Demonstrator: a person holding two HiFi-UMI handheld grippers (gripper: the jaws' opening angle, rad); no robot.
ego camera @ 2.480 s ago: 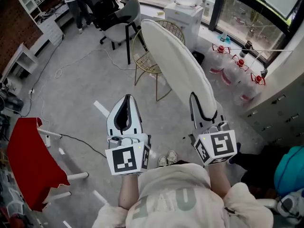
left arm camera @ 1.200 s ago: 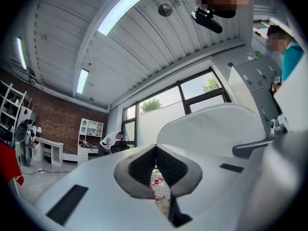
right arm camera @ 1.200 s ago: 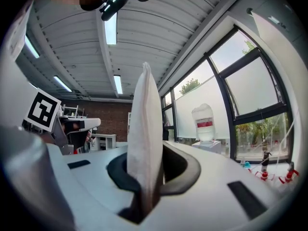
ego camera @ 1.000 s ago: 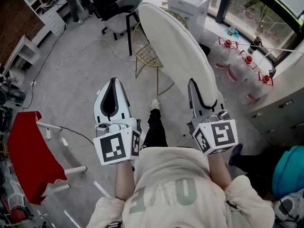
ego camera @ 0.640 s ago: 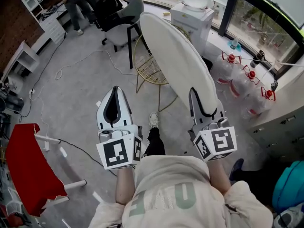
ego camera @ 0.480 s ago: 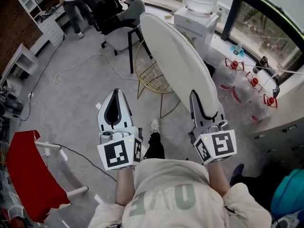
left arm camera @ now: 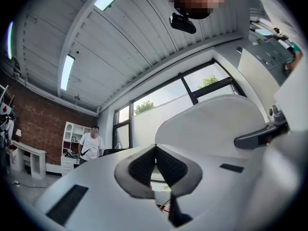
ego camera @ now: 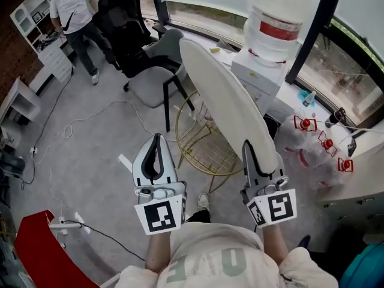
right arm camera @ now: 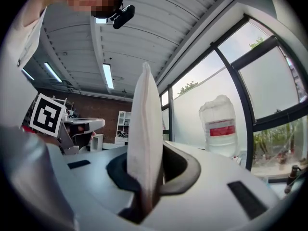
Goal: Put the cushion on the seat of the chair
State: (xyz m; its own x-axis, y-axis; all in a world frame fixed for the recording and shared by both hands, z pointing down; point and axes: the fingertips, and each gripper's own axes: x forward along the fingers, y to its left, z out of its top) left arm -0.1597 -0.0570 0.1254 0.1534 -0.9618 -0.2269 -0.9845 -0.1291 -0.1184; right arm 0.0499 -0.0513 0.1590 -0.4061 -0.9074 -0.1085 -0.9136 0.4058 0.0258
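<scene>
Cushion (ego camera: pixel 225 95), thin cream fabric oval; chair (ego camera: pixel 207 153), round gold wire mesh.

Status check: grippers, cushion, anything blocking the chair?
Right gripper shut on cushion, held on edge. Left gripper shut, empty. Wire chair ahead, seat bare.

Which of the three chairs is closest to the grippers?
The gold wire chair, below the cushion; the grey chair and black office chair stand farther off.

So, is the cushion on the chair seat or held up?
Held up: the right gripper clamps the cushion on edge, above the wire chair.
</scene>
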